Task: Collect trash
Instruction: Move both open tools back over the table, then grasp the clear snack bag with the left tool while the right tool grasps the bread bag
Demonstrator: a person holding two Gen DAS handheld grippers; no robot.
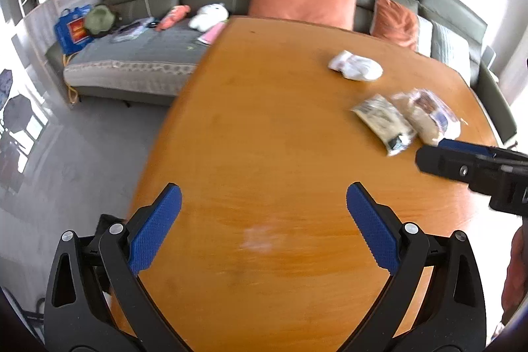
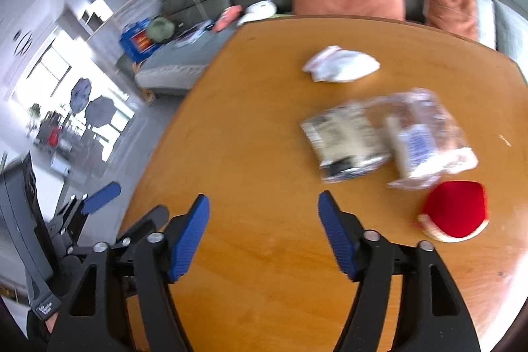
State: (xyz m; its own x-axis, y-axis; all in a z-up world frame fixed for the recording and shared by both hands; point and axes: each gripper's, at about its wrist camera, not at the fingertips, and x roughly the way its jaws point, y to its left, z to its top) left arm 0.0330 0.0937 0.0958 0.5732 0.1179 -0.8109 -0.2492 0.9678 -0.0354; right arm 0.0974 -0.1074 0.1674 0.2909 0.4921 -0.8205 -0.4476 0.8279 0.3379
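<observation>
- Clear plastic bags (image 2: 425, 137) (contents blurred, something pale and blue-printed inside) are seen on the wooden table (image 2: 264, 127), ahead and right of the right gripper (image 2: 264, 236).
- Crumpled white paper (image 2: 341, 65) is seen farther ahead; a red item (image 2: 457, 210) lies just right.
- Both the right gripper and the left gripper (image 1: 264, 226) are held spread, with nothing between the fingers.
</observation>
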